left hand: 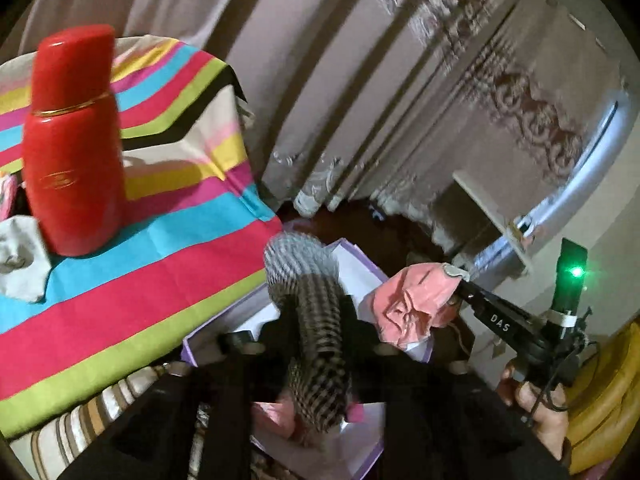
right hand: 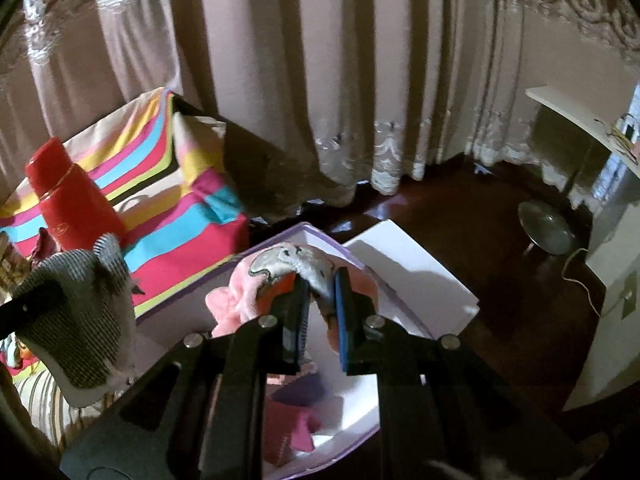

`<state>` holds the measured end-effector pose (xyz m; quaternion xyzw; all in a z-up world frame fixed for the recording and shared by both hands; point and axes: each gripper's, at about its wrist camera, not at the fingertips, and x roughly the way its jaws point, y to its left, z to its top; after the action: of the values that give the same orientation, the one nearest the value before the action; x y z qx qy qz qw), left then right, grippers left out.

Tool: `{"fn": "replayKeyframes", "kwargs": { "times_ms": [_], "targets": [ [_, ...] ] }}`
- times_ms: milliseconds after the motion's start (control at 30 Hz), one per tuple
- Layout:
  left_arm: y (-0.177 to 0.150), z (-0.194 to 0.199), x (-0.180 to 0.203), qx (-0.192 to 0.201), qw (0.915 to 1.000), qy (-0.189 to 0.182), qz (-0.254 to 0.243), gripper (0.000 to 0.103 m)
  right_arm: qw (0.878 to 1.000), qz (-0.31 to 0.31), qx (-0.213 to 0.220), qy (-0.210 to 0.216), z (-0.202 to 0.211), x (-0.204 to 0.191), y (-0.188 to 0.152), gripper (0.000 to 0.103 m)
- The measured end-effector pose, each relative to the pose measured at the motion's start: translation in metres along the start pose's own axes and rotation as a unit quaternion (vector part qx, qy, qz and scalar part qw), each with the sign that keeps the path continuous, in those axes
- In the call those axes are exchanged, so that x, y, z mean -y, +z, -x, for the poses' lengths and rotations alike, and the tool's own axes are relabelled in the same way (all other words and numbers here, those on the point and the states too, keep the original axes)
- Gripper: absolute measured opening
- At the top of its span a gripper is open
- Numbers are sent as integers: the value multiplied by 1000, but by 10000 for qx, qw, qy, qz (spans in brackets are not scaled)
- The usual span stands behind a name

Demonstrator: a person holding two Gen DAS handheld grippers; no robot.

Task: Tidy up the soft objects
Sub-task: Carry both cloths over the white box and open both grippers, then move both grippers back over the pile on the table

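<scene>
A black-and-white checked sock (left hand: 316, 344) hangs between the dark fingers of my left gripper (left hand: 312, 304), right over a white box with a purple rim (left hand: 224, 344). The sock looks full and unpinched, so the jaws stand apart. In the right wrist view the same sock (right hand: 88, 320) droops off the left gripper (right hand: 36, 304). My right gripper (right hand: 322, 292) is shut on a pink sock with a grey toe (right hand: 280, 268), held over the box (right hand: 280, 236); the left wrist view shows this gripper (left hand: 456, 276) with the pink sock (left hand: 412, 304). Pink soft items (right hand: 296, 428) lie inside the box.
A tall red bottle (left hand: 74, 140) stands on a bright striped cloth (left hand: 160, 260), with a pale crumpled cloth (left hand: 20, 256) beside it. The white box lid (right hand: 412, 280) lies right of the box on the dark floor. Curtains (right hand: 320, 80) hang behind. A round metal base (right hand: 548, 228) stands far right.
</scene>
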<state>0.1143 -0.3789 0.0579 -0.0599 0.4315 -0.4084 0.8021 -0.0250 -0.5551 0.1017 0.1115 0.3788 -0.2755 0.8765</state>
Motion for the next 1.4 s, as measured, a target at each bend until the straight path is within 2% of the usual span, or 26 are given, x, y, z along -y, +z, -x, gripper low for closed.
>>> {"fn": "replayKeyframes", "kwargs": {
  "times_ms": [33, 100, 167, 200, 233, 267, 467, 767, 833, 933, 1067, 1200, 1400],
  "targets": [
    [0, -1, 0, 0, 10000, 36, -4, 51, 10000, -8, -36, -30, -1, 1, 0, 17],
    [0, -3, 1, 24, 10000, 35, -27, 57, 9999, -33, -94, -24, -3, 6, -1, 22],
    [-1, -1, -2, 35, 9999, 88, -40, 57, 9999, -51, -122, -50, -4, 8, -3, 38],
    [-2, 0, -3, 42, 9999, 113, -21, 57, 9999, -53, -112, -60, -4, 8, -4, 52],
    [-1, 2, -6, 46, 9999, 124, 11, 57, 9999, -53, -81, -84, -3, 8, -4, 63],
    [-1, 4, -8, 55, 9999, 123, 46, 57, 9999, -50, -48, -99, -2, 8, -5, 65],
    [-1, 18, -17, 174, 9997, 169, 100, 57, 9999, 91, -84, 25, -3, -5, -5, 66],
    [-7, 46, -27, 353, 9987, 368, -65, 58, 9973, 515, -173, 490, 3, -46, -11, 70],
    [-9, 57, -33, 437, 9978, 497, -50, 65, 9964, 603, -152, 569, 5, -56, -12, 70],
    [-13, 76, -51, 601, 9962, 632, 62, 69, 9945, 744, 19, 737, 9, -75, -13, 70],
    [-21, 106, -84, 971, 9892, 1001, 442, 69, 9899, 1018, 373, 909, 21, -102, -17, 73],
    [-32, 131, -110, 1274, 9804, 1448, 404, 69, 9809, 1267, 698, 1300, 32, -133, -23, 75],
    [-44, 172, -162, 1345, 9702, 1902, 669, 69, 9724, 1402, 507, 1794, 35, -175, -29, 76]
  ]
}}
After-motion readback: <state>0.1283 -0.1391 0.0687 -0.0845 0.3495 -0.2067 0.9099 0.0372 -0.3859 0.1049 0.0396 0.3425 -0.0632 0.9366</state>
